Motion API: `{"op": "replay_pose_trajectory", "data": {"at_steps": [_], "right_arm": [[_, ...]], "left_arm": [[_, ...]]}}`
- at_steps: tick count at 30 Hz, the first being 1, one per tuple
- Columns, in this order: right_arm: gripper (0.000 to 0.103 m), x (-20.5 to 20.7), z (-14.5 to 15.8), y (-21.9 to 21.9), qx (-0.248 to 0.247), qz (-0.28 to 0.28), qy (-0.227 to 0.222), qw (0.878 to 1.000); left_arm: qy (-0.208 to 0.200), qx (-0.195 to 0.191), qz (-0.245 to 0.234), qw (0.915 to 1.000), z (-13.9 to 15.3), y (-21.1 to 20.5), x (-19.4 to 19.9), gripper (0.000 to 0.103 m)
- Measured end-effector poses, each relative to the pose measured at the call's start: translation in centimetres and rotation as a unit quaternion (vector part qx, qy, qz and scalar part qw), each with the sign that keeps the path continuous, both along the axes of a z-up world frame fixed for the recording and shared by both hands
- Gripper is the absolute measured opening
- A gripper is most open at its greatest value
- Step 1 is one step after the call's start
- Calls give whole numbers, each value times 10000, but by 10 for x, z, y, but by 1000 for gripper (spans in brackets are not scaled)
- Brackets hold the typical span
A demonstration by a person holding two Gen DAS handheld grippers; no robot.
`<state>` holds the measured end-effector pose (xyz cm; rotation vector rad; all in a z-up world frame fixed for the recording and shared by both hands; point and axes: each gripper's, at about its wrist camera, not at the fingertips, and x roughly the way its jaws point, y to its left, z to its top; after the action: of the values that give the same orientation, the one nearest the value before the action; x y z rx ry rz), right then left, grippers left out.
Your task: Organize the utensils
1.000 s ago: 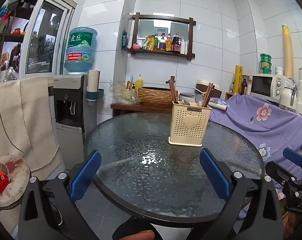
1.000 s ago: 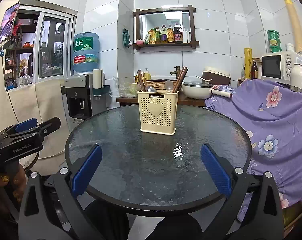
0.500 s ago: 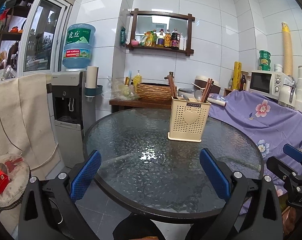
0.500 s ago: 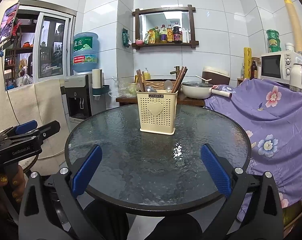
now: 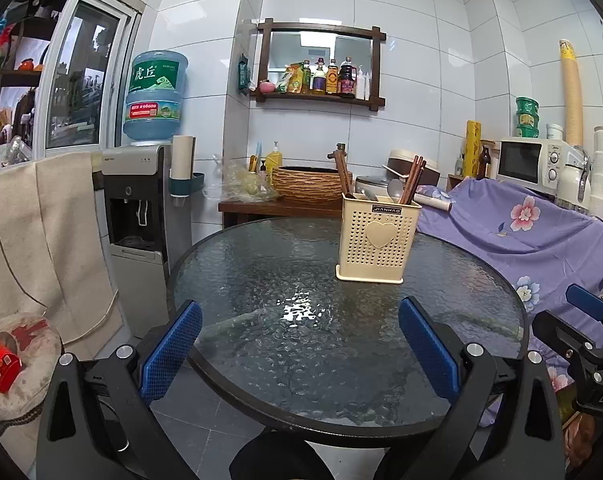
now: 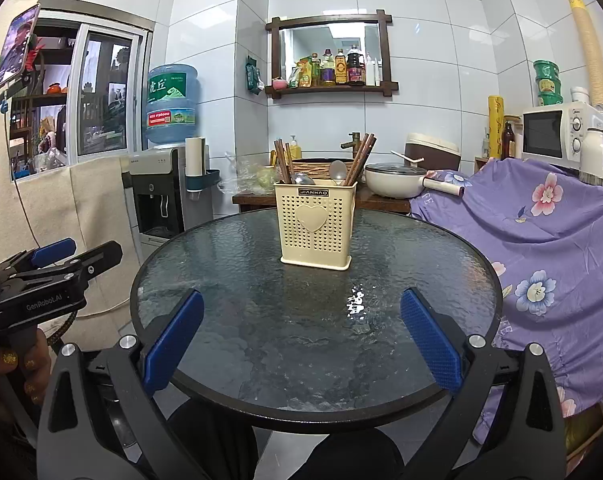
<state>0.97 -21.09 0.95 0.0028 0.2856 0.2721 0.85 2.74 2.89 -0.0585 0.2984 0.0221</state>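
Observation:
A cream perforated utensil holder (image 5: 375, 238) with a heart on its front stands upright on the far half of the round glass table (image 5: 261, 280); it also shows in the right wrist view (image 6: 316, 226). Brown chopsticks (image 6: 361, 156) and metal spoons (image 6: 336, 170) stick out of it. My left gripper (image 5: 299, 346) is open and empty, held at the table's near edge. My right gripper (image 6: 299, 340) is open and empty, also at the near edge, well short of the holder.
A water dispenser (image 5: 141, 208) stands left of the table. A purple flowered cloth (image 6: 541, 232) covers furniture on the right, with a microwave (image 6: 557, 132) behind. A wooden side table with a woven basket (image 5: 307, 184) and a pot (image 6: 393, 182) is behind.
Both grippers stay open and empty. The left view has tilted up a little, so the holder sits slightly lower in it. The right view is nearly unchanged.

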Motion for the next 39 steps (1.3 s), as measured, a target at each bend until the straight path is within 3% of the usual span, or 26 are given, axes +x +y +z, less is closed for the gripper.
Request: {"op": "replay_pose_trajectory", "data": {"at_steps": [24,39], "right_arm": [[97,2,0,-1,-28,-10,33,10000],[97,5,-2,0,-68,-6,118,9999]], "left_arm": [[91,191,-51,9998,-2,-8,4,97],[320,96,-37,9994,-5,-3,10,97]]}}
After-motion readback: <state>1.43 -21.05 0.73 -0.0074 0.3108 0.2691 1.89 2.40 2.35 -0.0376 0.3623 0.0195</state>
